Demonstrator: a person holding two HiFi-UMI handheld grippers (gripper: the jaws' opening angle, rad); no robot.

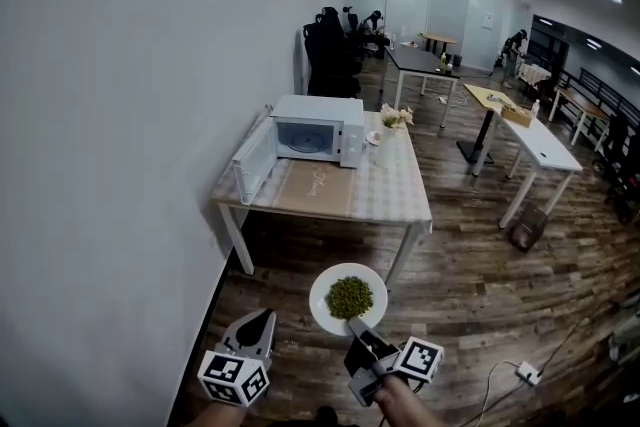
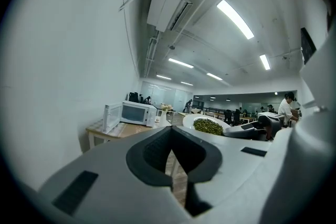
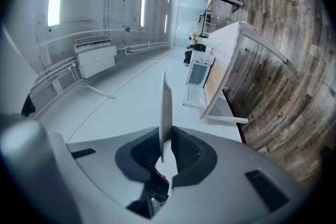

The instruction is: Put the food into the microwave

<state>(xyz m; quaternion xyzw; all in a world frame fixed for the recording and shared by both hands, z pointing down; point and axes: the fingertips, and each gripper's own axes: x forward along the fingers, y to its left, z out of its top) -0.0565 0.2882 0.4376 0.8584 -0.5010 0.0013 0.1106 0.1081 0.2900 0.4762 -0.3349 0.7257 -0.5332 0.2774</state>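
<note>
Plate (image 1: 322,307) of green food (image 1: 349,296) is pinched at lower centre by right gripper (image 1: 357,324); left gripper (image 1: 257,321) is pressed together, empty.

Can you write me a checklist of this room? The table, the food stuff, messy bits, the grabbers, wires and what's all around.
Surface: table against the wall, covered with a cloth.
Job's things: microwave on the table, door open; plate of green food carried in the air, short of the table.
Clutter: flowers beside the microwave.
Grippers: right gripper shut on the plate's rim; left gripper shut, empty.
Cables: cable with a socket block on the floor.
Surroundings: white wall, wooden floor, desks, people far off.
</note>
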